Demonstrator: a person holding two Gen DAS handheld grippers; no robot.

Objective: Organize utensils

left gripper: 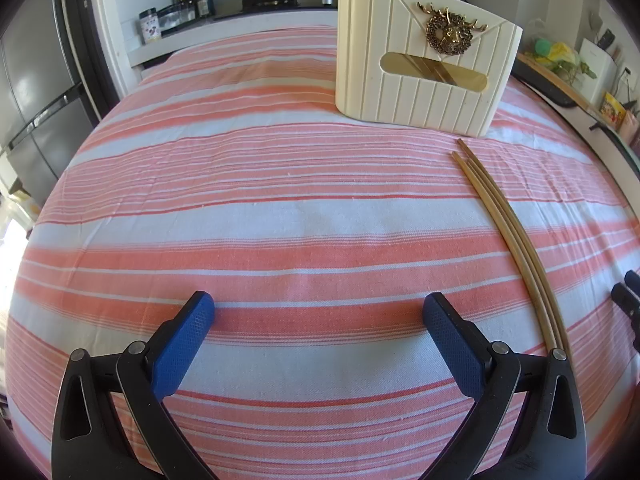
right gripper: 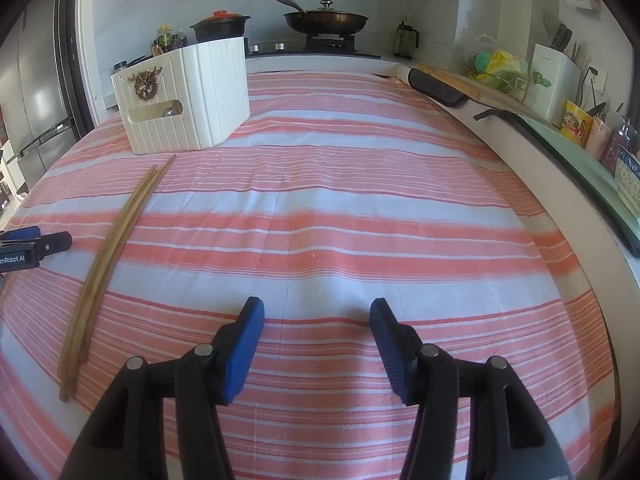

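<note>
Three wooden chopsticks [left gripper: 516, 236] lie side by side on the striped cloth, to the right of my left gripper [left gripper: 318, 310], which stands open over bare cloth with nothing between its blue pads. The same chopsticks [right gripper: 110, 256] lie left of my right gripper [right gripper: 316, 314], also open and empty. A cream ribbed utensil holder [left gripper: 420, 60] with a gold deer ornament stands at the far side, more chopsticks showing through its window and above its rim. The holder [right gripper: 188, 96] is beyond the chopsticks' far tips. The left gripper's tip [right gripper: 36, 248] shows at the edge of the right wrist view.
A pink and white striped cloth [right gripper: 360, 200] covers the table. Behind it runs a counter with a stove, a black pot [right gripper: 220, 26], a lidded pan [right gripper: 326, 20] and bottles. A fridge [left gripper: 36, 92] stands at the left. Boards, cups and a knife block [right gripper: 554, 76] line the right counter.
</note>
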